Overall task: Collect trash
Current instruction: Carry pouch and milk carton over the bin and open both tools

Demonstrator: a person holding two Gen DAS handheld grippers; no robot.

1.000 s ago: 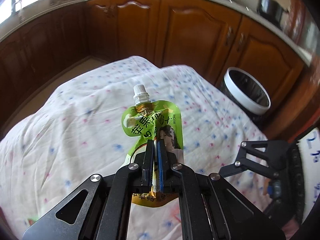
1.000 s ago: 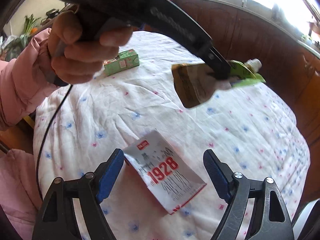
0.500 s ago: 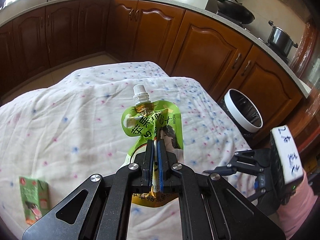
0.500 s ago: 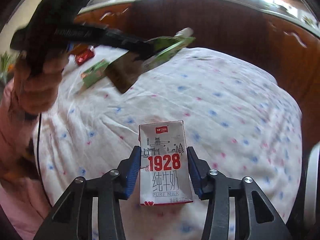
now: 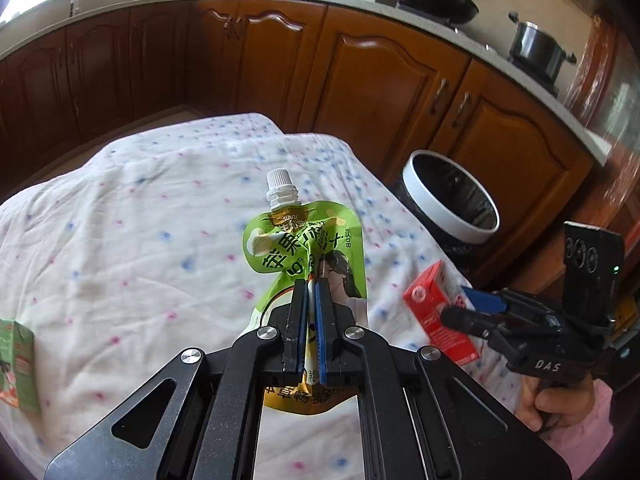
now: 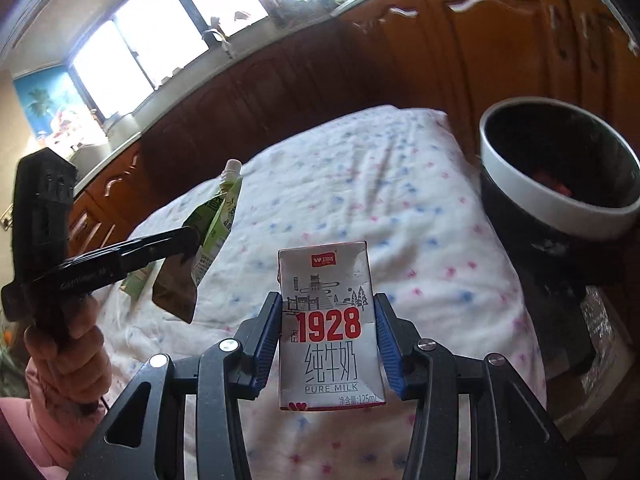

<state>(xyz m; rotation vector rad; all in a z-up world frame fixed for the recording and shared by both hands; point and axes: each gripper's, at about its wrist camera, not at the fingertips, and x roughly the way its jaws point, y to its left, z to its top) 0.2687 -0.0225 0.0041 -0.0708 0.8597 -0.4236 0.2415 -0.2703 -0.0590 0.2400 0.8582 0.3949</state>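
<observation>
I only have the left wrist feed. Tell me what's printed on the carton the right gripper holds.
Observer: The milk carton front reads 1928, PURE MILK; the right gripper closed on its sides within the last second.
Operator: Report what's inside the bin.
Observer: Something red lies in the trash bin.
Operator: Describe the hand on the left gripper.
Observer: The hand wears a pink sleeve; the left gripper clamps the green pouch.

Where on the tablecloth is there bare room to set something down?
The tablecloth is bare from the green carton at its left edge across to its far end. It is crowded near the bin, where both grippers hold trash.
</observation>
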